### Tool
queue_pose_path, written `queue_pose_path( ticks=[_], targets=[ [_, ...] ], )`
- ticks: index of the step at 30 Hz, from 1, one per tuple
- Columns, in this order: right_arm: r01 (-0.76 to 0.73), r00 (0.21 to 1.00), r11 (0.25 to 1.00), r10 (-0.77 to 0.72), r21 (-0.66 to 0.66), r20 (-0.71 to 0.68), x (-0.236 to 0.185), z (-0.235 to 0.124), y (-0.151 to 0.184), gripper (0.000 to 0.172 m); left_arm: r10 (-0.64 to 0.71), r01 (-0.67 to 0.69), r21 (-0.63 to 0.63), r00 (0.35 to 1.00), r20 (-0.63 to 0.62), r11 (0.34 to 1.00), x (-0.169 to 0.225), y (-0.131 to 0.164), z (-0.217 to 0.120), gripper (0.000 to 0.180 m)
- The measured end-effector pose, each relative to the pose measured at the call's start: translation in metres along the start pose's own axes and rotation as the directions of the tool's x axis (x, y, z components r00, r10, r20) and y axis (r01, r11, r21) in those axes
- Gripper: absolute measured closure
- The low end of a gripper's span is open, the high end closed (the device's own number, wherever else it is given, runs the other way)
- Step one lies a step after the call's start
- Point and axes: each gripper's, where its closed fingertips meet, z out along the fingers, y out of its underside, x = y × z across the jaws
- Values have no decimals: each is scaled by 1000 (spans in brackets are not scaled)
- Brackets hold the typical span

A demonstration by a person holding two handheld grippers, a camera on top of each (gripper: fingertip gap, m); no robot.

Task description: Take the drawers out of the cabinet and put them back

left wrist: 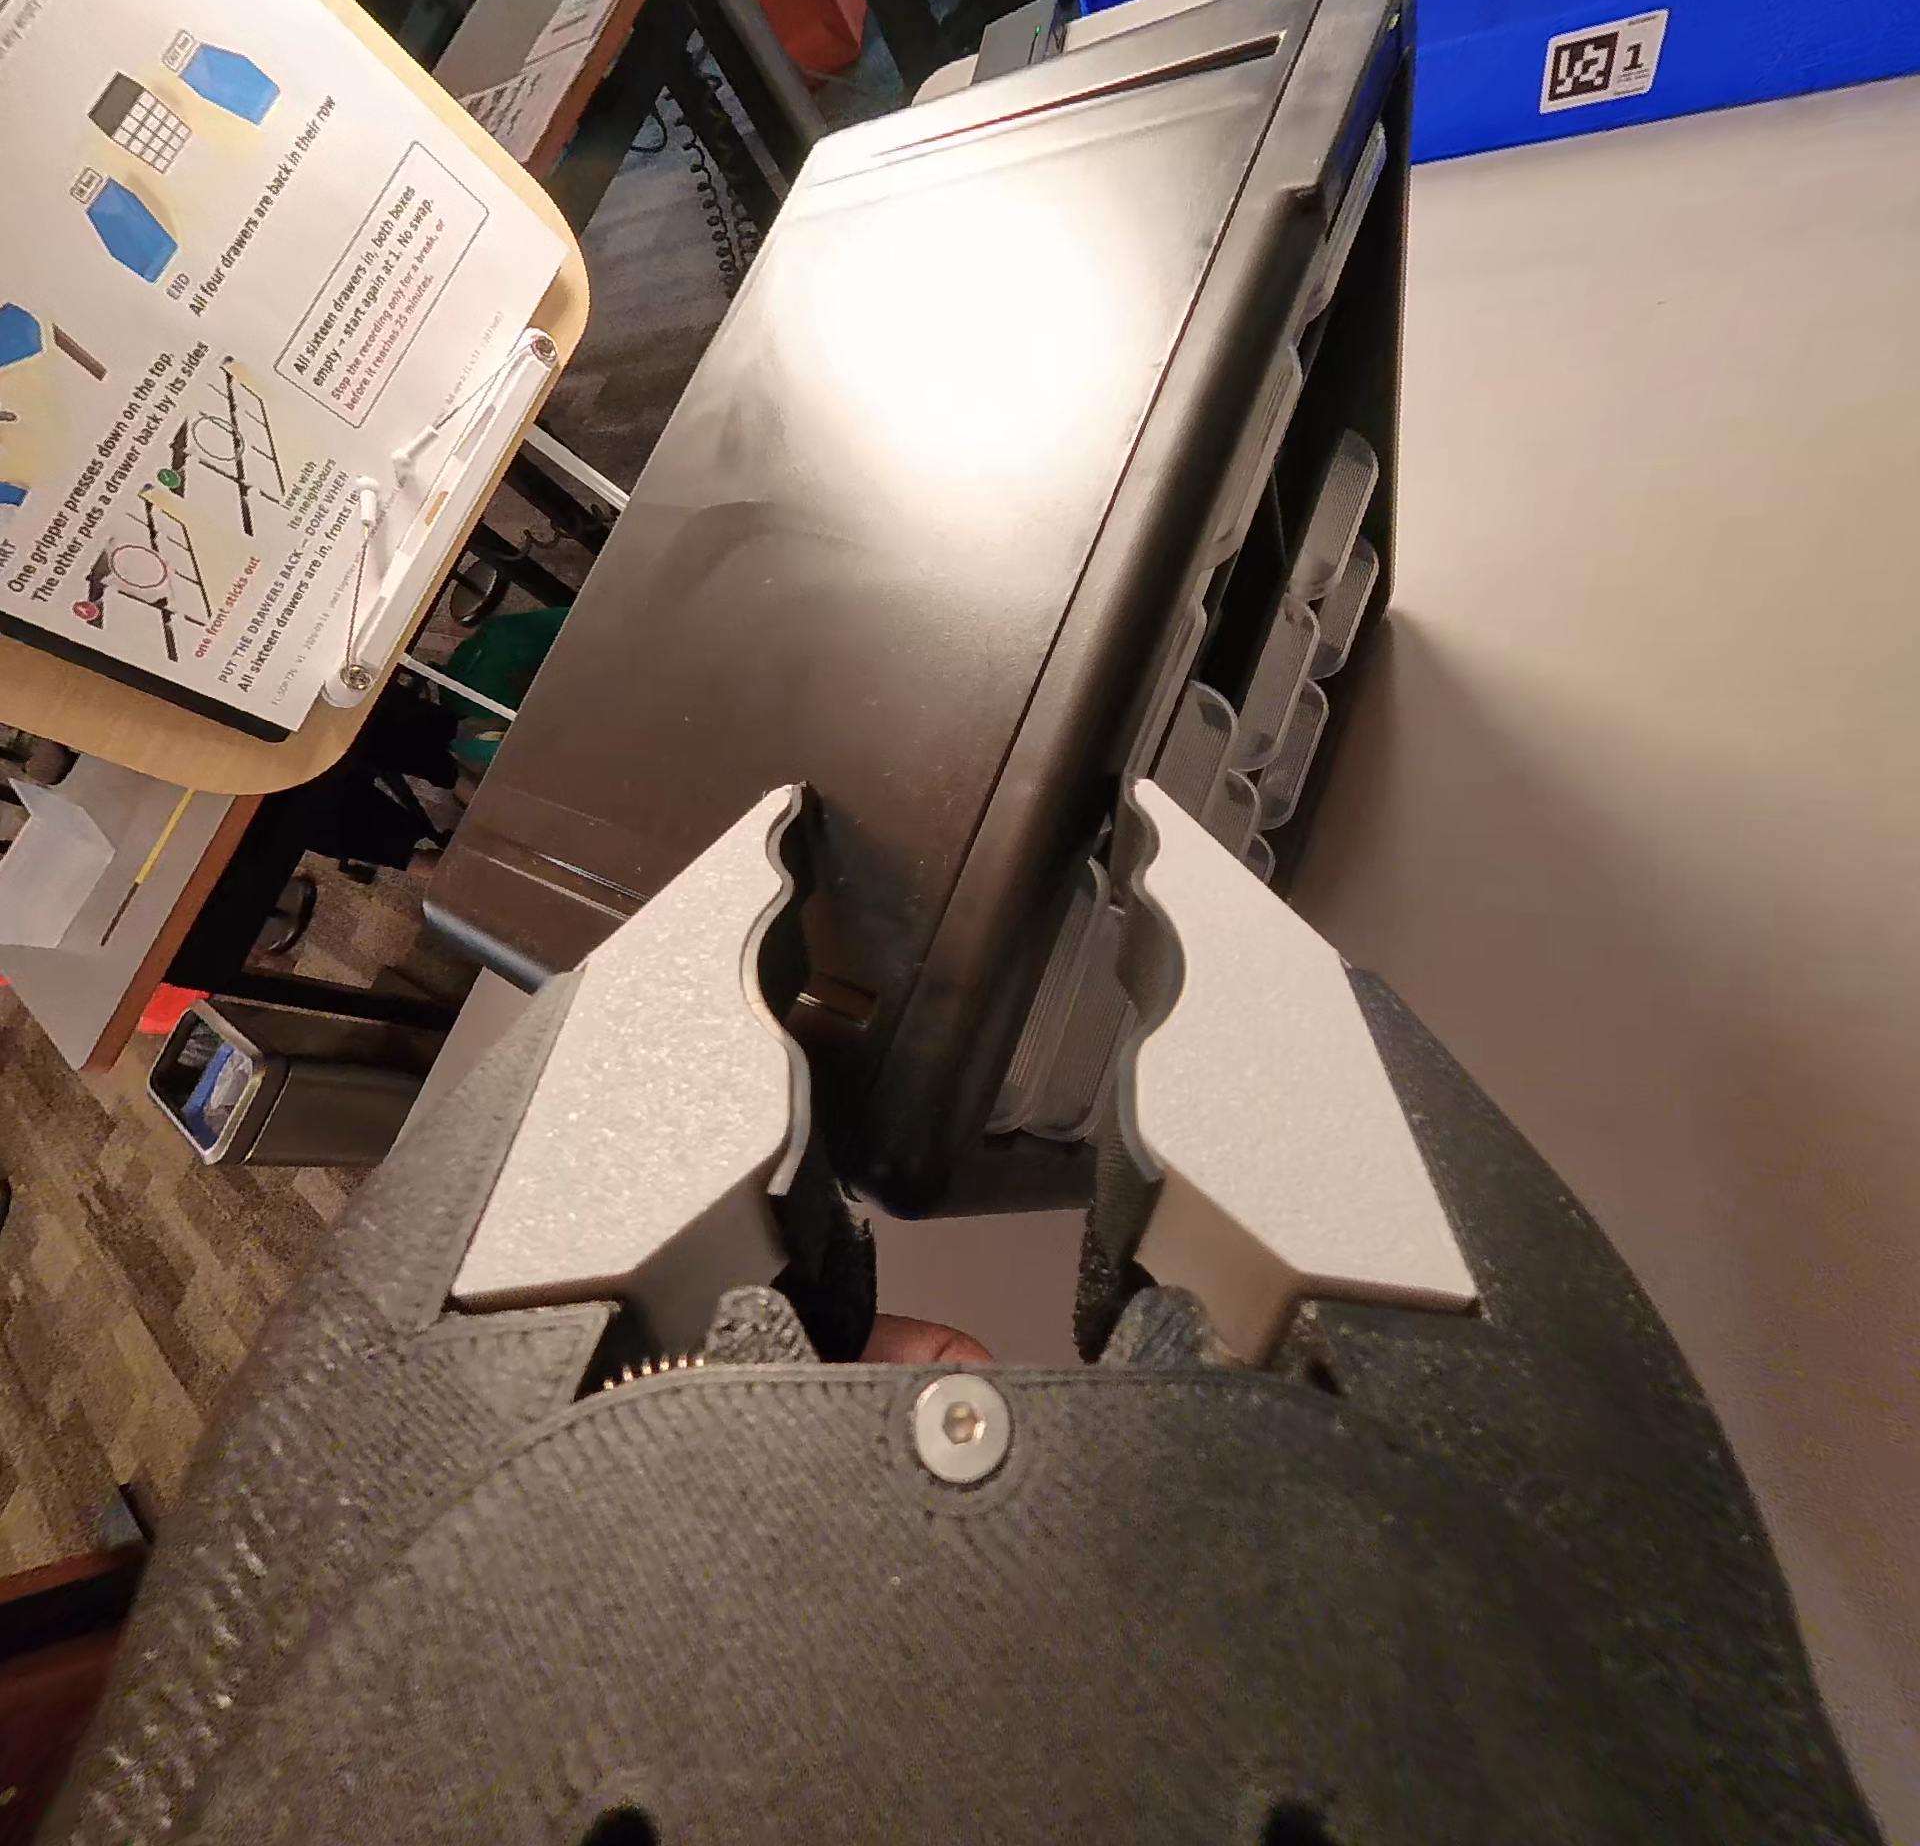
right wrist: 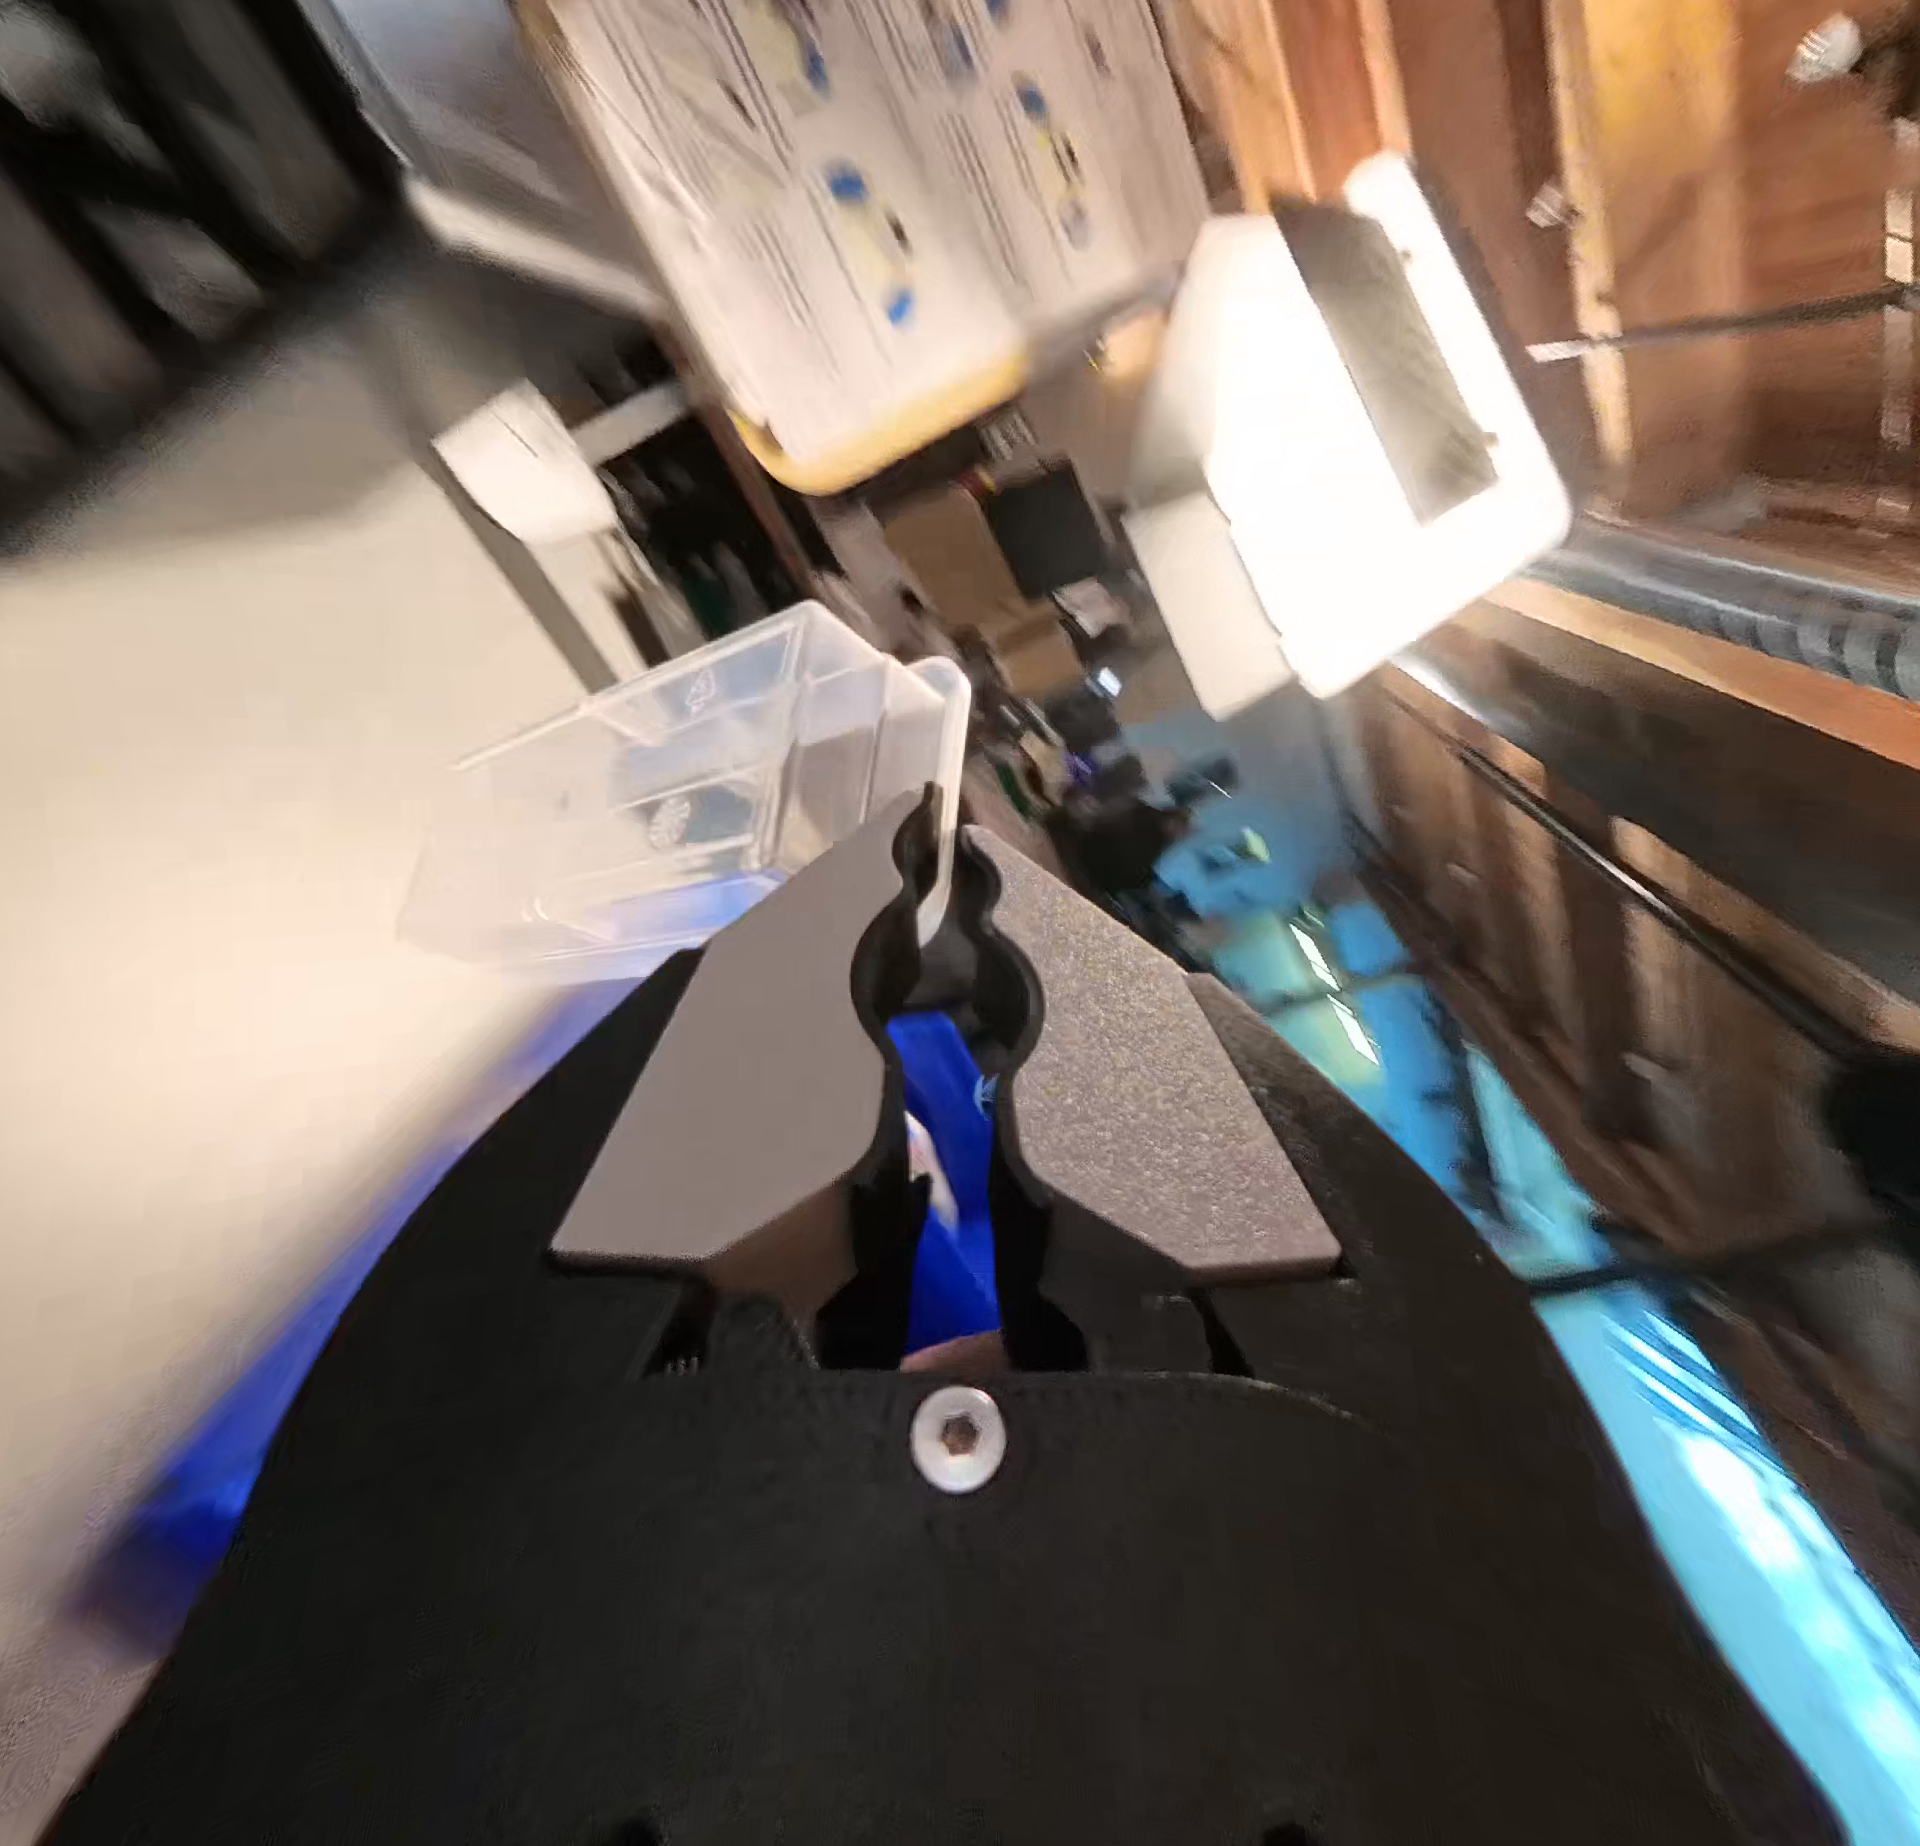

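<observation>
1. While pinched only by its thin front lip, clear plastic drawer (right wrist: 665, 809) hung off to the left of the right gripper (right wrist: 940, 887), well clear of the table (right wrist: 208, 861); likely to twist or slip free, judging by so narrow a hold and the heavy blur of a swinging view.
2. Seen clamped tight: right gripper's dark fingertips (right wrist: 904, 861) closed on the drawer's lip, pads pressed against both faces, the drawer's body tilted and empty.
3. Possibly headed for a blue bin (right wrist: 945, 1173) glimpsed just below the jaws; a drop short of it could send the drawer skidding across the table.
4. Spread wide and gripping nothing: left gripper (left wrist: 966, 923), grey fingers (left wrist: 665, 1017) straddling the near top edge of the black drawer cabinet (left wrist: 914, 508), one over its top, the other beside the front.
5. Could tip or slide, that cabinet, if not pressed down firmly; whether the fingers actually touched it could not be told.
6. Remaining clear drawers (left wrist: 1288, 653) seen still seated in the cabinet's front, beside the left gripper's right finger; at risk of being knocked askew.
</observation>
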Motion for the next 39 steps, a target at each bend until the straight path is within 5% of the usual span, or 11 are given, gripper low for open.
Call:
queue_pose_path(
  ticks=[3, 6, 11, 15, 18, 21, 28, 35, 39],
  targets=[
    [141, 981, 968, -164, -206, -101, 28, 11, 59, 171, 0, 0, -1, 1000, 0, 1000, 0, 0, 0, 122],
    [251, 956, 898, -288, -361, -53, 19, 29, 118, 170, 0, 0, -1, 1000, 0, 1000, 0, 0, 0, 122],
    [297, 943, 844, -333, -446, -2, -29, 59, 186, 169, 0, 0, 0, 1000, 1, 1000, 0, 0, 0, 122],
    [407, 903, 789, -423, -461, 75, -72, 68, 207, 168, 1, -1, 2, 1000, 1, 1000, 0, 0, 0, 122],
    [301, 953, 862, -289, -407, 91, -96, 66, 197, 164, 1, -1, 3, 1000, -2, 1000, 0, 0, 0, 122],
    [58, 990, 927, -5, -371, 141, -112, 61, 192, 157, 1, -1, 3, 1000, -3, 1000, 0, 0, 0, 122],
    [-296, 831, 836, 464, -462, 308, -146, 52, 207, 126, 0, 0, 3, 1000, -1, 1000, 0, 0, 0, 122],
    [-318, 804, 794, 516, -518, 297, -131, 38, 220, 103, 1, -1, 3, 1000, -1, 1000, 0, 0, 0, 122],
    [-244, 805, 774, 498, -584, 323, -126, 18, 236, 104, 1, -1, 4, 1000, -1, 1000, 0, 0, 0, 122]
  ],
)
